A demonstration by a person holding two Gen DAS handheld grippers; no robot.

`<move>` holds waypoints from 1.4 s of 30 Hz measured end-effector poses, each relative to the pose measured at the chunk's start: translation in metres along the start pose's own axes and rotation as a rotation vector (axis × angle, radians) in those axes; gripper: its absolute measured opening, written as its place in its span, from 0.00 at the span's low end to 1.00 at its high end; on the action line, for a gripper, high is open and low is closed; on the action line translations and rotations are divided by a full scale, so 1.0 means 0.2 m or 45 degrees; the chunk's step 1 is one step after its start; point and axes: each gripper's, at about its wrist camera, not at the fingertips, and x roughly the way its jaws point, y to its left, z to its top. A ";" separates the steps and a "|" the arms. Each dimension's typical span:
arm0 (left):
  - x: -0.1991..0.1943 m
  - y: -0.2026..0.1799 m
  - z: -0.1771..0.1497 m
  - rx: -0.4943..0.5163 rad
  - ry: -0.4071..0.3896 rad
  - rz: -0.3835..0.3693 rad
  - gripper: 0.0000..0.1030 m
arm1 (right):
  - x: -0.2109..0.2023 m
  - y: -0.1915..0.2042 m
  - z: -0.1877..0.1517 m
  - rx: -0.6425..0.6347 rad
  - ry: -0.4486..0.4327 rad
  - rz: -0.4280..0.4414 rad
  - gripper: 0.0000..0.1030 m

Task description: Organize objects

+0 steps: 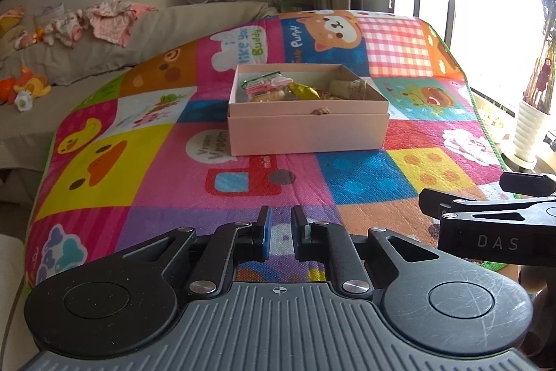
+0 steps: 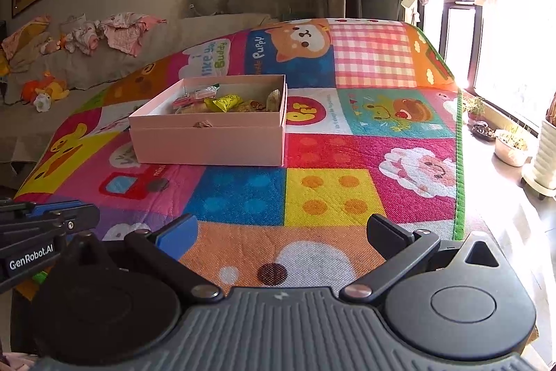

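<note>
Both grippers hover over the mat, short of an open pink box of snacks.

The pale pink rectangular cardboard box (image 1: 307, 113) sits on the colourful patchwork cartoon play mat (image 1: 365, 169), well ahead of both grippers, its long side facing them. The left gripper (image 1: 280, 237) has its blue-padded jaws drawn narrow with nothing between them, and the box lies almost straight ahead of it. The right gripper (image 2: 281, 237) stands wide and empty, and the box lies ahead and to its left. By that line-up, the left hand looks better placed to reach it. Inside, wrapped snack packets (image 2: 226, 101) crowd the far part; the near wall hides the box floor, and a small brown thing at the front rim (image 2: 202, 124) is too small to identify.
</note>
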 end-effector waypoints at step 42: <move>-0.03 -0.02 0.00 0.013 -0.032 -0.026 0.14 | -0.01 0.00 -0.01 0.017 0.020 0.000 1.00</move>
